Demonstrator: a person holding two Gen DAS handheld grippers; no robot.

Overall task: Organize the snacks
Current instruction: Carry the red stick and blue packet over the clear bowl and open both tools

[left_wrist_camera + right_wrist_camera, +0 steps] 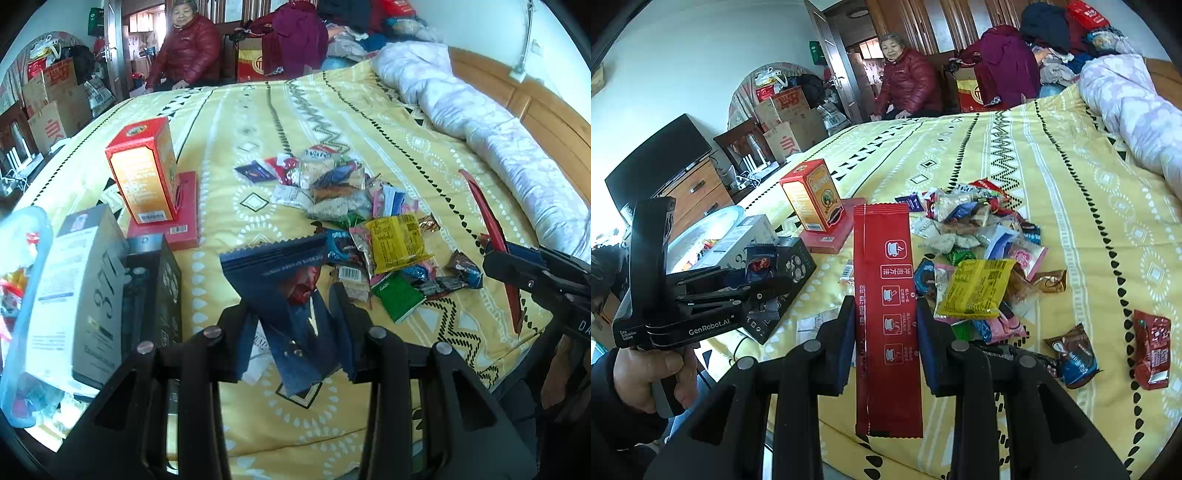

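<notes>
Left wrist: jaws grasping blue packet (pixel 291 295), yellow bedspread (pixel 369 122); right jaws grasping red sachet (pixel 886 314)

A dark blue packet (pixel 291 295) is held off the bed, as is a long red sachet (pixel 886 295); mixed snacks (pixel 979 258) lie heaped on the yellow bedspread (pixel 1071 177).

A wide bed (pixel 1052 155) under a yellow patterned cover filled the room. White walls (pixel 701 55), a wooden headboard (pixel 535 110), a dresser (pixel 698 192) bearing a dark television (pixel 657 158), and stacked cardboard boxes (pixel 790 118) stood around it.
</notes>
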